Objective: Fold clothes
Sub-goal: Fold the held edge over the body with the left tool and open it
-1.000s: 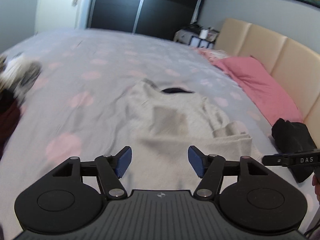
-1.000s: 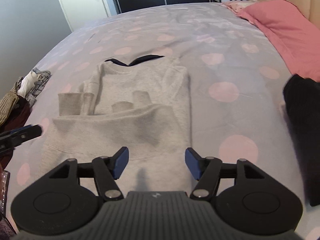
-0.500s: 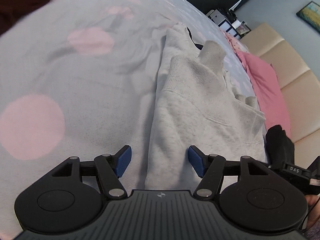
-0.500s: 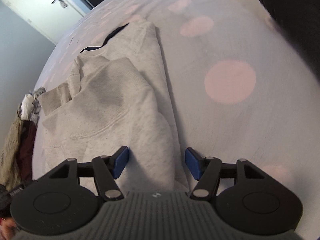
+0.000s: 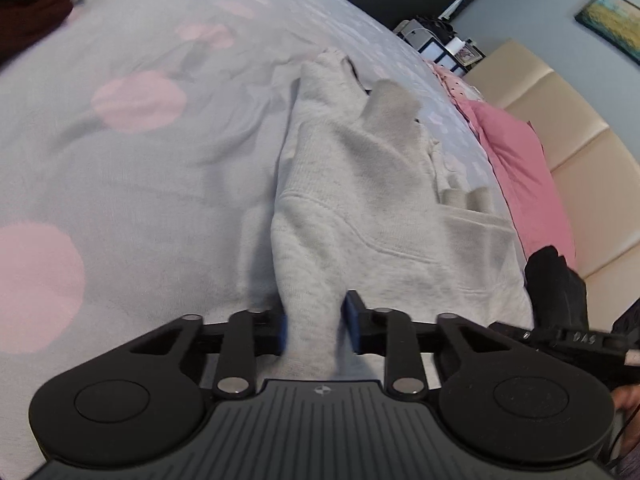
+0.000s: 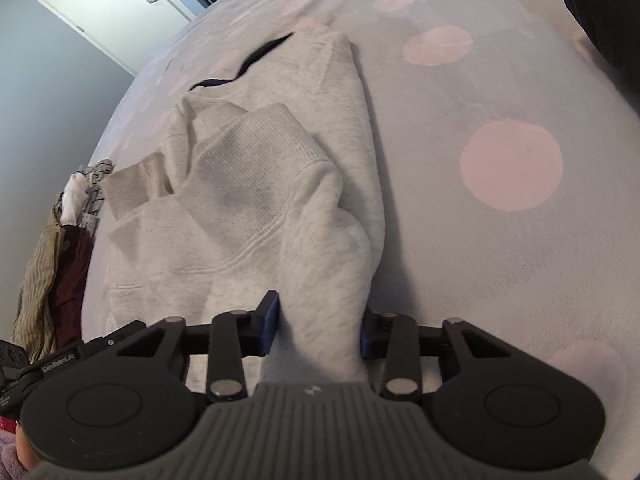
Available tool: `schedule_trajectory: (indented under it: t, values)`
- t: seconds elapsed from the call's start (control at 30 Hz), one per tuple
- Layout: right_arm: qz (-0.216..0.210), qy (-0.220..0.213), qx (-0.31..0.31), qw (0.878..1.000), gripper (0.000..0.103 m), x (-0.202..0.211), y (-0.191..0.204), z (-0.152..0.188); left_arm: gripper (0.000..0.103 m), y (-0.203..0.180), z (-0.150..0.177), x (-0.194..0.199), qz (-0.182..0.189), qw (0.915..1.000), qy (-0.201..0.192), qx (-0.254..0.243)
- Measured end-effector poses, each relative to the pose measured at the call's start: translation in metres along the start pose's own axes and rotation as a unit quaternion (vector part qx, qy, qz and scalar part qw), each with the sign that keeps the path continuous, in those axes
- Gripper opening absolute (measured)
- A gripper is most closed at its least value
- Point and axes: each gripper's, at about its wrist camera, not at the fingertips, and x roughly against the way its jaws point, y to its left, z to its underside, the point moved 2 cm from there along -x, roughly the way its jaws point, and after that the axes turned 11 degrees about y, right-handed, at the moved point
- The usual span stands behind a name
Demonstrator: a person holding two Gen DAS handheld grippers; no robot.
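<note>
A light grey sweatshirt (image 5: 360, 200) lies partly folded on the bed, sleeves tucked in and its dark-lined collar at the far end. My left gripper (image 5: 314, 326) is shut on the near left corner of the sweatshirt's hem, cloth bunched between the blue pads. In the right wrist view the sweatshirt (image 6: 256, 184) has its near right corner pinched by my right gripper (image 6: 318, 326). The other gripper's black body shows at the frame edge in each view.
The bed has a grey sheet with pink dots (image 5: 136, 100). A pink pillow (image 5: 516, 160) and a black garment (image 5: 556, 280) lie by the beige headboard. A heap of clothes (image 6: 60, 240) sits at the bed's left edge. A white door (image 6: 108, 4) stands beyond.
Both grippers were open above the sweatshirt's near edge; they have dropped to its two near corners and closed on the cloth.
</note>
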Motion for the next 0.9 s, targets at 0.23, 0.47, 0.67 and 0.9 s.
schedule_trajectory:
  t: [0.23, 0.47, 0.67, 0.9]
  values:
    - [-0.034, 0.010, 0.039, 0.999, 0.034, 0.032, 0.031, 0.009, 0.017, -0.020, 0.006, 0.039, -0.038, 0.9987, 0.011, -0.031]
    - [-0.063, 0.068, -0.008, 0.996, 0.034, 0.041, 0.023, 0.056, 0.017, -0.029, 0.039, 0.079, -0.049, 0.9964, 0.051, -0.047]
    - [-0.048, 0.091, -0.004, 0.995, 0.034, 0.051, 0.018, 0.096, 0.017, -0.019, 0.059, 0.068, -0.063, 0.9932, 0.089, -0.040]
    - [0.015, 0.110, 0.032, 0.993, 0.040, 0.025, 0.014, 0.110, 0.026, -0.007, 0.081, 0.056, -0.080, 0.9876, 0.130, -0.033]
